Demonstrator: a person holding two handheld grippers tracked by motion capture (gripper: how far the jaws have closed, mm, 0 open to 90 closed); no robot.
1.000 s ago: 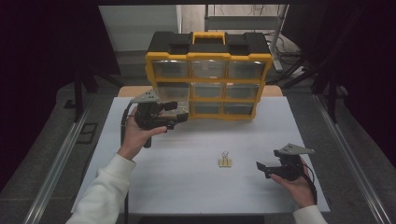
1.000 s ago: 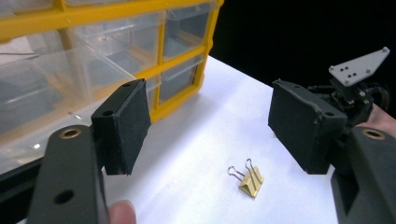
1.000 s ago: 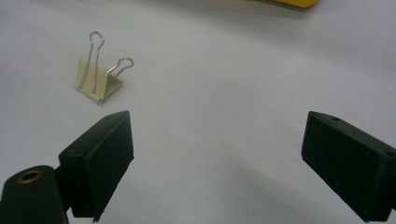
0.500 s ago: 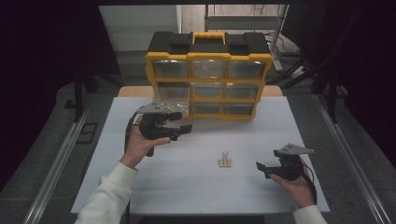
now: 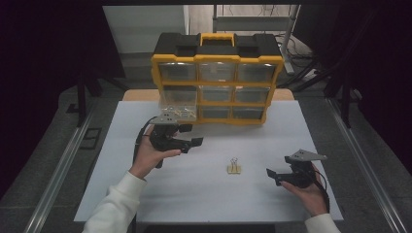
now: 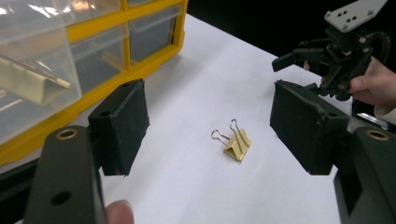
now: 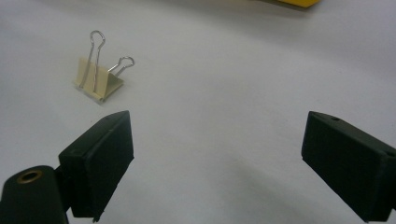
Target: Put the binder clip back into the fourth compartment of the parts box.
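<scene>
Closest to you, your right gripper (image 5: 276,174) sits low over the white bench (image 5: 204,194), fingers spread wide with nothing between them. The yellow binder clip (image 5: 234,167) lies on the bench between your two grippers, touching neither. Your left gripper (image 5: 193,143) hovers beyond it, fingers wide open and empty, just before the yellow drawer organizer (image 5: 217,80) with its pulled-out drawer (image 5: 179,104).
</scene>
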